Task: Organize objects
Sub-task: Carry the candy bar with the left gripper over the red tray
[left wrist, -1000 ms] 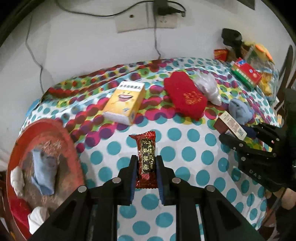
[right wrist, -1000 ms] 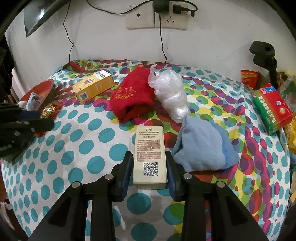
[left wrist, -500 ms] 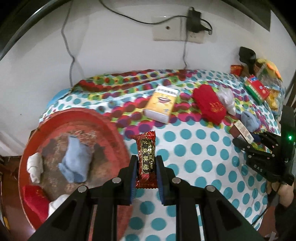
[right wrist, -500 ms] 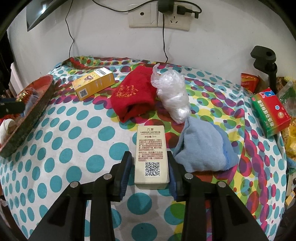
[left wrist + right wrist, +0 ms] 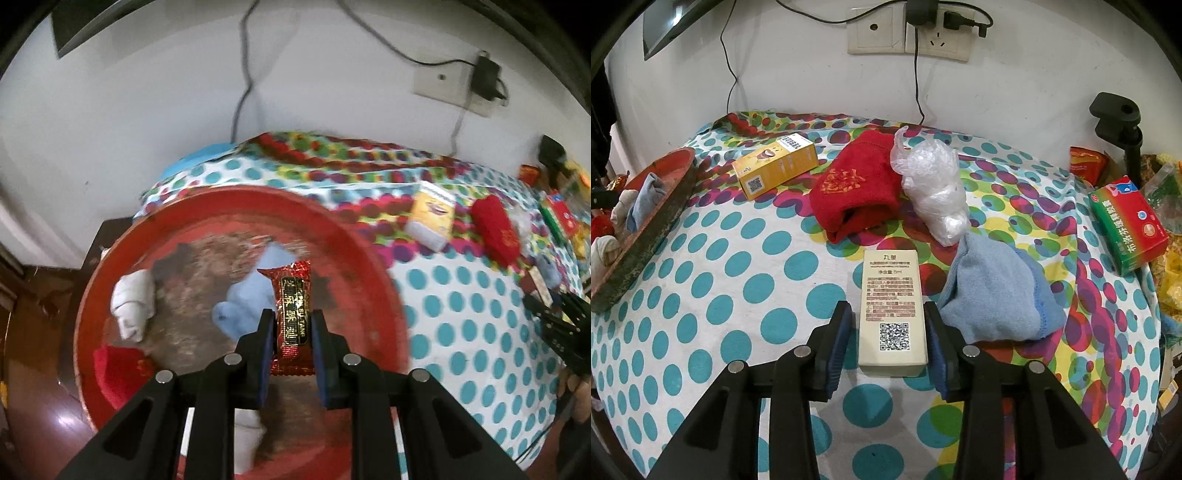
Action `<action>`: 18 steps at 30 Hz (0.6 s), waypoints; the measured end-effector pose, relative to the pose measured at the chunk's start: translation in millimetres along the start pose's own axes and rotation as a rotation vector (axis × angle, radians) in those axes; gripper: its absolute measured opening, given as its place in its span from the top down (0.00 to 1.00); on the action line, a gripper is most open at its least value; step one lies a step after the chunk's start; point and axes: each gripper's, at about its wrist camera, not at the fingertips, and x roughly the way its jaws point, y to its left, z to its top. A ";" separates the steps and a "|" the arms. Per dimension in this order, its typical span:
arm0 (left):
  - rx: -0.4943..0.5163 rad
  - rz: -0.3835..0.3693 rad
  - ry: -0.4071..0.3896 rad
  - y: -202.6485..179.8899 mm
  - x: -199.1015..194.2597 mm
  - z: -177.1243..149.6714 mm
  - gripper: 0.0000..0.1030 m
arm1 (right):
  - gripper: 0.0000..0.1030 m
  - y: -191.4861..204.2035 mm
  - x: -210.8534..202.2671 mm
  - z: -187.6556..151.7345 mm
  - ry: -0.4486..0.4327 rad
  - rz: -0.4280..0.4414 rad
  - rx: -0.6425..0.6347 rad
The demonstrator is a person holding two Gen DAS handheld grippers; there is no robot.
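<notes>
While my left gripper (image 5: pixel 291 332) hangs over the round red tray (image 5: pixel 369 258), its jaws are clamped narrow on a red candy bar (image 5: pixel 293 314) with a black and gold label. Inside the tray lie a light blue cloth (image 5: pixel 240 306), a white rolled cloth (image 5: pixel 133 302) and a red cloth (image 5: pixel 114 369).

My right gripper (image 5: pixel 888 332) sits low over the dotted counter (image 5: pixel 738 295), its jaws opening around a cream box (image 5: pixel 892 306) that lies flat on the cloth; gaps show on both sides of it. Just beside that box lies a blue sock (image 5: pixel 997 295). Farther back are a red sock (image 5: pixel 857 188), a crumpled plastic bag (image 5: pixel 934 192) and a yellow box (image 5: pixel 775 166).
</notes>
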 end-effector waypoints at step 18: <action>-0.090 0.079 0.066 75.4 40.5 -11.7 0.81 | 0.60 -2.3 0.0 0.8 0.001 -0.005 -0.001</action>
